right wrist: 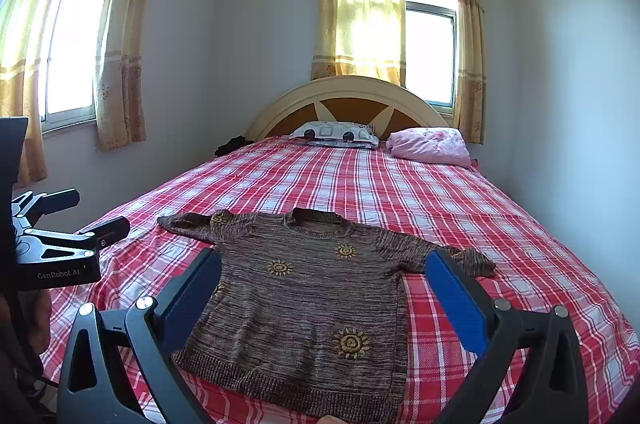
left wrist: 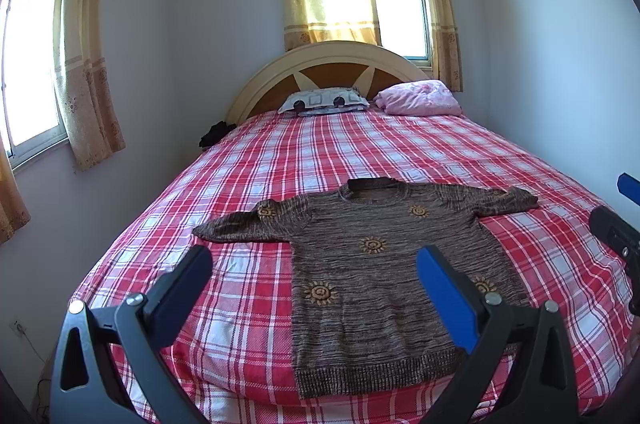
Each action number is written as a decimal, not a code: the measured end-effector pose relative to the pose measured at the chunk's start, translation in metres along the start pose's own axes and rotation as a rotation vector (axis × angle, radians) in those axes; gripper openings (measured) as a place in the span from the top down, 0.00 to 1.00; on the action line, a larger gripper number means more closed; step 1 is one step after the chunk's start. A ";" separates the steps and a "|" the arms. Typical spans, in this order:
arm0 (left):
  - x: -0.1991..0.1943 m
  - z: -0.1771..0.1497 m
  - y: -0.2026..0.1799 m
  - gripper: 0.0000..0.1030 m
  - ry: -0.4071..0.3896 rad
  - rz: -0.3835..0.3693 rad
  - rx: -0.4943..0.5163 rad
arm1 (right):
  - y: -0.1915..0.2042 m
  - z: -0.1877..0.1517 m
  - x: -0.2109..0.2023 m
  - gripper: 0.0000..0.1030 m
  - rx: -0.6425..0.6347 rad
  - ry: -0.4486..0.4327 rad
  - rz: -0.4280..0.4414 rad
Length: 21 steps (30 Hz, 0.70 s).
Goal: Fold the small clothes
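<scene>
Both jaws wide apart, empty.

The right gripper (left wrist: pixel 624 224) is cut off by the left wrist view's right edge. A dark object (right wrist: pixel 233 145) beside the headboard (right wrist: pixel 348 92) is too small to identify.

Sweater (left wrist: pixel 372 264) flat on bed (left wrist: pixel 400 152), near foot end, collar toward headboard (left wrist: pixel 320 64), sleeves out to both sides. Two pillows (left wrist: pixel 324 100) stacked at head, folded blanket (left wrist: pixel 420 98) just right of them. Windows behind headboard and on left wall. Both grippers above foot edge, left gripper (left wrist: pixel 316 276) left of right gripper (right wrist: pixel 324 280).
</scene>
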<state>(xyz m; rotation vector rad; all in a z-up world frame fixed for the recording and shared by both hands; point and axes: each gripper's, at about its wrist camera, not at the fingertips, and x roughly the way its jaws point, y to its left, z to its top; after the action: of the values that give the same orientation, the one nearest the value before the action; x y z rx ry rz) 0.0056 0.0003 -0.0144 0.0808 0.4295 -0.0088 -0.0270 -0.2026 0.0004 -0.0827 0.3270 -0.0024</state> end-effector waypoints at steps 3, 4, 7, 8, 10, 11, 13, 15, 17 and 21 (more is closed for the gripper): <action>-0.001 0.000 0.001 0.00 -0.004 0.002 0.000 | -0.001 0.000 0.001 0.01 0.003 0.001 0.000; -0.001 0.000 0.001 0.00 -0.004 0.001 -0.001 | -0.002 0.000 0.001 0.01 0.004 0.001 -0.001; 0.000 -0.001 0.002 0.00 -0.001 0.003 0.000 | -0.002 0.000 0.002 0.01 0.005 0.004 -0.003; 0.000 -0.001 0.001 0.00 0.001 0.003 0.000 | -0.002 0.000 0.003 0.01 0.005 0.005 -0.002; 0.001 -0.001 0.002 0.00 0.004 0.003 -0.001 | -0.001 0.000 0.003 0.01 0.004 0.006 -0.002; 0.001 0.000 0.002 0.00 0.005 0.003 0.000 | -0.001 -0.001 0.003 0.01 0.004 0.006 -0.001; 0.001 0.000 0.002 0.00 0.005 0.003 -0.001 | -0.001 -0.001 0.004 0.01 0.004 0.006 -0.002; 0.000 0.001 0.002 0.00 0.003 0.004 0.000 | -0.001 -0.001 0.004 0.01 0.003 0.006 -0.001; 0.001 0.002 0.002 0.00 0.002 0.005 0.000 | -0.001 -0.001 0.004 0.01 0.005 0.006 -0.001; 0.001 0.003 0.001 0.00 0.003 0.007 0.000 | -0.002 -0.001 0.004 0.01 0.005 0.008 -0.003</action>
<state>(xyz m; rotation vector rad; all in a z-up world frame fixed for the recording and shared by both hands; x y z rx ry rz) 0.0078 0.0015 -0.0125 0.0821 0.4325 -0.0019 -0.0232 -0.2044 -0.0019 -0.0778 0.3349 -0.0068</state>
